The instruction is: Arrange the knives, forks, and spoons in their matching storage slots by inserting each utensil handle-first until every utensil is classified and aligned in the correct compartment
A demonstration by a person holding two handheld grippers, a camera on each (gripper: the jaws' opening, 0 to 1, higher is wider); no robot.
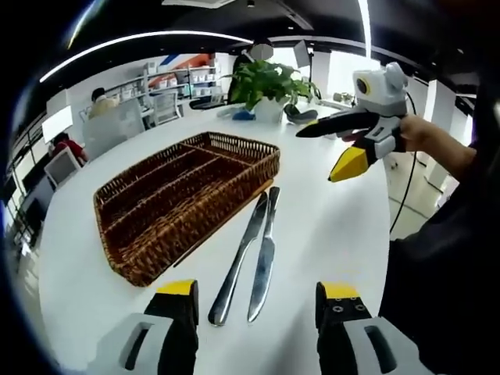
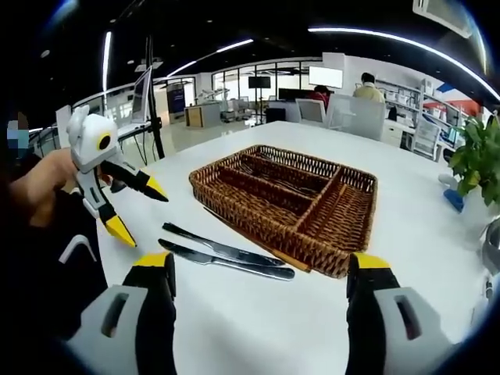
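Observation:
A brown wicker tray (image 1: 195,228) (image 2: 258,234) with long compartments lies on the white table. Two silver knives (image 1: 244,254) (image 2: 226,266) rest side by side on the table just beside the tray's long wall. My left gripper (image 1: 259,291) hovers open above the knives' near ends, with nothing between its jaws. It also appears as a white and yellow tool (image 2: 146,217) held by a hand. My right gripper (image 2: 262,266) is open and empty, looking over the knives toward the tray, and it hangs above the table's far side (image 1: 316,155). Whether utensils lie in the tray is unclear.
A potted green plant (image 1: 269,82) (image 2: 478,156) stands at one end of the table. Another dark object (image 1: 301,113) lies near it. The table's rounded edge (image 1: 387,234) runs close to the person's dark sleeve. People sit at desks in the background.

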